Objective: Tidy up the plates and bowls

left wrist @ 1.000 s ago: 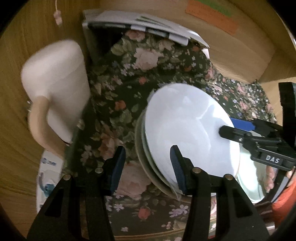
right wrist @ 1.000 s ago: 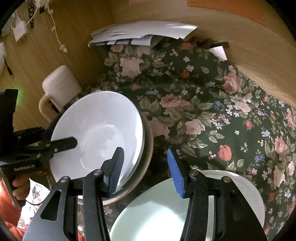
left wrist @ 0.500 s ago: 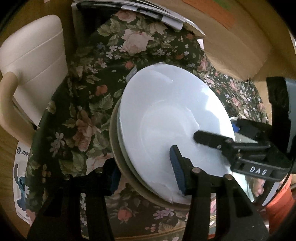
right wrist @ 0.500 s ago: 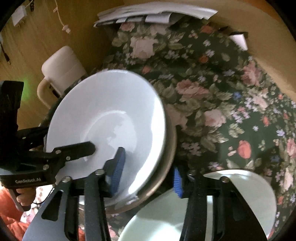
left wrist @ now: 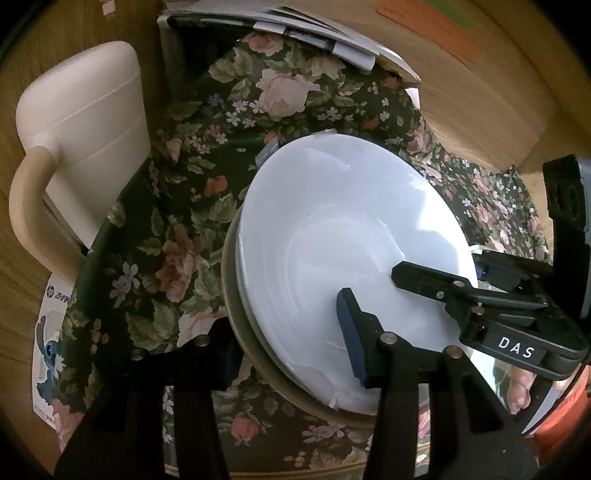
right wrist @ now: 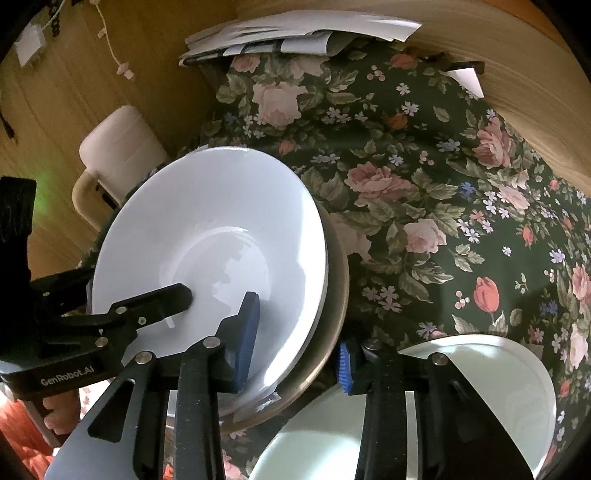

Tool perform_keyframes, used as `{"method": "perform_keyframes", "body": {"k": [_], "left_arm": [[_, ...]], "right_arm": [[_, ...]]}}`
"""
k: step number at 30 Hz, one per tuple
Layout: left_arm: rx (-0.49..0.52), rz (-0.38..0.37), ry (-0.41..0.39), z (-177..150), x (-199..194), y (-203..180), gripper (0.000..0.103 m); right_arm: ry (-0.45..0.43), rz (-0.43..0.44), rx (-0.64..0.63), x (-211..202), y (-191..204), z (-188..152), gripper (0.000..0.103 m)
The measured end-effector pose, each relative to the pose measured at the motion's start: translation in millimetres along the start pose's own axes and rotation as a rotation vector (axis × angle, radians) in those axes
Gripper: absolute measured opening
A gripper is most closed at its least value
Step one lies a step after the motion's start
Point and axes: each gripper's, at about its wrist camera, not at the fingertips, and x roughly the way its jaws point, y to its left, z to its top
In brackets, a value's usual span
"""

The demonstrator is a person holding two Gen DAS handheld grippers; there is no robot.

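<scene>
A stack of plates sits on the floral tablecloth: a white deep plate [left wrist: 343,236] [right wrist: 218,236] on top, a beige plate [left wrist: 251,354] [right wrist: 332,295] under it. My left gripper [left wrist: 288,350] is open and straddles the stack's near rim, one finger inside the white plate, one outside. My right gripper [right wrist: 299,336] is open and straddles the rim on the opposite side the same way. Each gripper shows in the other's view. A pale green plate [right wrist: 480,387] lies under my right gripper.
A cream chair [left wrist: 81,129] [right wrist: 118,158] stands beside the table's left edge. Stacked papers [left wrist: 280,26] [right wrist: 295,33] lie at the far end against the wooden wall. The floral cloth [right wrist: 443,184] stretches to the right.
Both grippers have moved in onto the stack's rim, from beside it to straddling it. The stack has not visibly moved.
</scene>
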Motion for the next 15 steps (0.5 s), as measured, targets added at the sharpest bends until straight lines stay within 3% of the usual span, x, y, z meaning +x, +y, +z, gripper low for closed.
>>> {"method": "perform_keyframes", "body": {"k": [15], "left_arm": [[0.023, -0.008, -0.075, 9.2, -22.6, -19.0, 0.047]], "right_arm": [[-0.117, -0.009, 0.019, -42.6, -0.6, -3.8, 0.031]]}}
